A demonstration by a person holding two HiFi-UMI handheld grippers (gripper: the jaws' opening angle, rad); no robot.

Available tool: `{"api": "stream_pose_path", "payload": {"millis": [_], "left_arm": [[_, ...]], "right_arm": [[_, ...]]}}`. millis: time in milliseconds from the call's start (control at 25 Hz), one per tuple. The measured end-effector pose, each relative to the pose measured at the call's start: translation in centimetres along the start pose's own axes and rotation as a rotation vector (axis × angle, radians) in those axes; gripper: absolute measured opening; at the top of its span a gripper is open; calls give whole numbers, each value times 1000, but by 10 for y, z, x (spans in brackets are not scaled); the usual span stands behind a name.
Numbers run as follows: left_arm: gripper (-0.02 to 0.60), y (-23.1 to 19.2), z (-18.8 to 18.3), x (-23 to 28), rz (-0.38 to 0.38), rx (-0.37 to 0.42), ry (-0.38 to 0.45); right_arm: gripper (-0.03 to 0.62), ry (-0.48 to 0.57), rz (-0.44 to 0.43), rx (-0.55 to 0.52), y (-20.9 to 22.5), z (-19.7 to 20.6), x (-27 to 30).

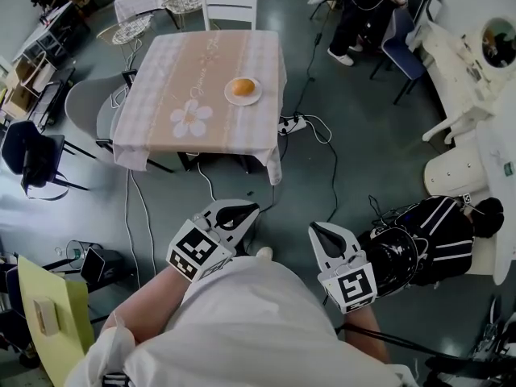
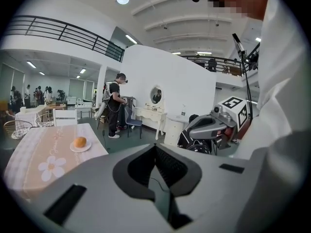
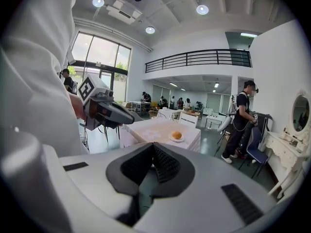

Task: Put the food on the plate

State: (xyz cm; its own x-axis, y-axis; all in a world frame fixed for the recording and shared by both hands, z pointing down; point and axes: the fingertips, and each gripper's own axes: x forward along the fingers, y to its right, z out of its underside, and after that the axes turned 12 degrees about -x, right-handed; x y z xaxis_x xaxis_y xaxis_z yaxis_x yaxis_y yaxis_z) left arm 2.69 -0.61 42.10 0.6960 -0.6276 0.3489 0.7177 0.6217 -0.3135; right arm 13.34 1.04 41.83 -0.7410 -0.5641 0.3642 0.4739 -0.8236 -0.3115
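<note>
The round orange food (image 1: 243, 87) lies on a white plate (image 1: 229, 97), which stands near the right edge of the surface (image 1: 193, 63), about midway along it. A pale checked cloth with a flower print (image 1: 191, 119) covers the surface. The left gripper (image 1: 251, 209) and right gripper (image 1: 317, 230) are held close to the person's body, well apart from the surface, each with its jaws closed together on nothing.

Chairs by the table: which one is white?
The slat-backed chair at the far edge of the table; the grey chair stands at its left side.
</note>
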Motion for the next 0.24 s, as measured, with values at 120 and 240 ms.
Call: {"api": "stream_pose_path", "payload": {"millis": [120, 240], "left_arm": [[9, -2, 4, 0, 2, 5, -8], [9, -6, 4, 0, 3, 5, -7]], "right_arm": [[12, -1, 3, 1, -1, 1, 2], [12, -12, 2, 11, -4, 5, 5]]}}
